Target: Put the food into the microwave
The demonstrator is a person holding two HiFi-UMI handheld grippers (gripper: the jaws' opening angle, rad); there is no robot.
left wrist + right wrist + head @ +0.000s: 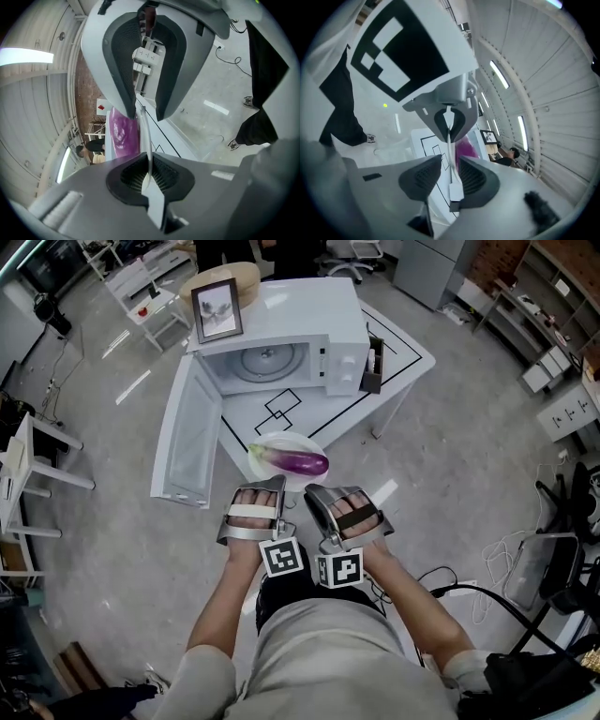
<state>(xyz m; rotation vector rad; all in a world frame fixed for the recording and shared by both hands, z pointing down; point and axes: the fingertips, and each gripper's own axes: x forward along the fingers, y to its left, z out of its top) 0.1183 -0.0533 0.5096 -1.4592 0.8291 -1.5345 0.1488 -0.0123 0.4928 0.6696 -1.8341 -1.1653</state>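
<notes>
The person holds 2 grippers side by side, each with a marker cube (282, 557) at its back. The left gripper (149, 174) pinches the rim of a white plate (270, 441), its pads pressed together on the thin edge. The right gripper (451, 176) has its jaws spread. The same rim runs between its pads, with a gap on each side. A purple eggplant (302, 462) lies across the plate, just beyond both grippers, over the near edge of the white table (398, 357). It is still outside the microwave (328, 320). The microwave stands on the table with its door (187, 442) swung wide open to the left and its round turntable bare. A framed picture (217, 310) stands on top of the microwave.
</notes>
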